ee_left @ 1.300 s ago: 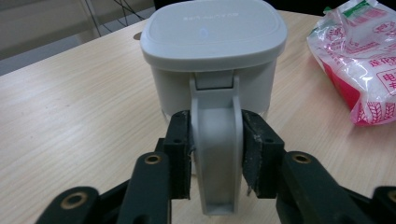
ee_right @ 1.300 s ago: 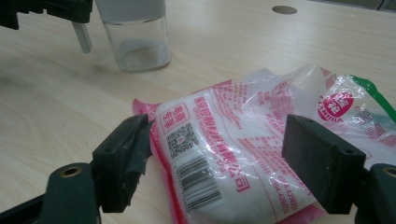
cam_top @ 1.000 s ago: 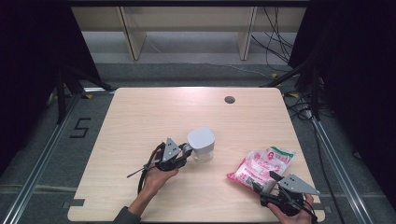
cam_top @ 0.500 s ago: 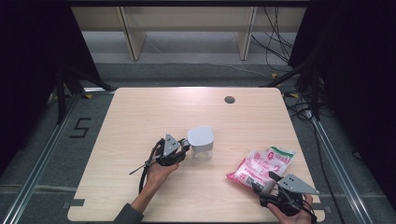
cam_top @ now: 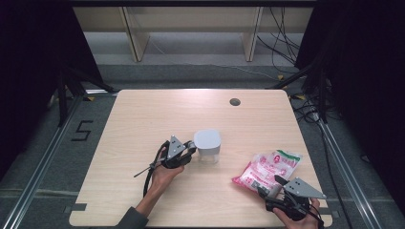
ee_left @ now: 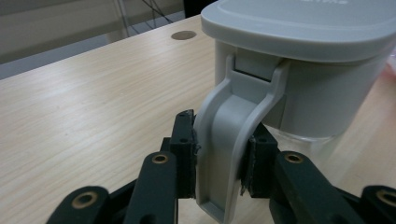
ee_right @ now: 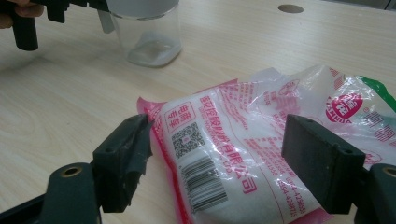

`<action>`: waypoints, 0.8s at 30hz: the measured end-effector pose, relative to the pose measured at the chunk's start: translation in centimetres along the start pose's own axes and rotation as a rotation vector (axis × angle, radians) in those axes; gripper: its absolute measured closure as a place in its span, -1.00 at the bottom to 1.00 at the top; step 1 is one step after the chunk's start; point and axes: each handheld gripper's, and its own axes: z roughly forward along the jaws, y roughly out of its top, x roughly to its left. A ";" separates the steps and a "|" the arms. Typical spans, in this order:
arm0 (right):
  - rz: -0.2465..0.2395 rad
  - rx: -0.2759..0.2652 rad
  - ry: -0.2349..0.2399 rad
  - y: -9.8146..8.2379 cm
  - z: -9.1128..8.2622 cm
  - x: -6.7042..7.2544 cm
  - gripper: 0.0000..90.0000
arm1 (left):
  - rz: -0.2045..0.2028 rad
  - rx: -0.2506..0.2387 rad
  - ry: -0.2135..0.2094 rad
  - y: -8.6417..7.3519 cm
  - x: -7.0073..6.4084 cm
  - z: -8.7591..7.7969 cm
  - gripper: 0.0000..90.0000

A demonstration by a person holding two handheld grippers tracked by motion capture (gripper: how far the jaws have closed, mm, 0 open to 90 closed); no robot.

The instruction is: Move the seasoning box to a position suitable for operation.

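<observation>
Matt grey plastic lid (ee_left: 299, 23) on clear glossy jar (ee_right: 148, 35); crinkled glossy plastic bag (ee_right: 261, 140); pale wood-grain table (cam_top: 143, 124).

Light wooden table (cam_top: 143, 119) with a round grommet hole (cam_top: 234, 101), bearing a lidded clear container (cam_top: 207, 147) and a pink-printed bag (cam_top: 267, 169).

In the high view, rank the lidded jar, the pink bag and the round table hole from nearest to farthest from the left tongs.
1. Lidded jar: directly at the left tongs, which clamp its lid latch.
2. Pink bag: to the right, near the table's front edge.
3. Round table hole: near the far edge.
</observation>
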 end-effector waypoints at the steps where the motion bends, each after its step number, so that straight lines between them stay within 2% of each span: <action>1: -0.003 0.006 0.003 0.0 -0.1 0.0 -0.45 | 0.000 -0.003 -0.008 0.0 0.0 0.0 0.55; 3: 0.010 0.000 0.001 0.0 -0.1 0.0 -0.45 | -0.006 -0.002 -0.014 -0.1 0.1 -0.1 0.55; 6: 0.005 0.001 0.005 0.0 -0.1 0.0 -0.45 | -0.008 0.003 -0.013 0.0 0.3 0.0 0.55; 7: 0.022 0.001 0.001 0.0 -0.1 0.1 -0.45 | 0.003 0.016 0.007 0.1 0.4 0.0 0.55; 8: 0.014 -0.003 0.003 0.0 -0.1 0.0 -0.45 | -0.006 0.020 0.019 0.2 0.5 0.1 0.56; 9: 0.025 0.001 -0.004 -0.1 -0.2 0.1 -0.45 | -0.019 0.013 0.017 0.1 0.6 0.2 0.56; 11: 0.009 -0.002 -0.005 -0.1 -0.1 0.0 -0.45 | -0.025 0.017 0.028 0.1 0.7 0.2 0.57; 12: 0.047 0.002 -0.004 -0.1 -0.1 0.2 -0.45 | -0.018 0.019 0.034 0.1 0.8 0.3 0.58; 13: 0.024 0.002 0.004 0.0 -0.2 -0.1 -0.45 | -0.004 0.022 0.048 0.2 0.6 0.4 0.59; 17: 0.020 -0.009 0.006 -0.1 0.0 -0.2 -0.45 | 0.002 0.015 0.085 0.2 0.3 0.5 0.61; 18: 0.027 -0.006 0.007 -0.1 0.0 -0.2 -0.45 | -0.022 0.014 0.078 0.1 0.2 0.5 0.61; 20: 0.044 -0.003 0.005 -0.1 -0.1 0.0 -0.45 | -0.030 0.005 0.054 -0.1 0.3 0.3 0.60; 21: 0.024 -0.007 0.012 -0.1 0.0 -0.1 -0.45 | -0.015 0.013 0.056 -0.1 0.3 0.0 0.60; 24: 0.060 0.008 0.003 -0.1 -0.2 0.0 -0.45 | -0.020 0.018 0.036 -0.1 -0.1 -0.5 0.59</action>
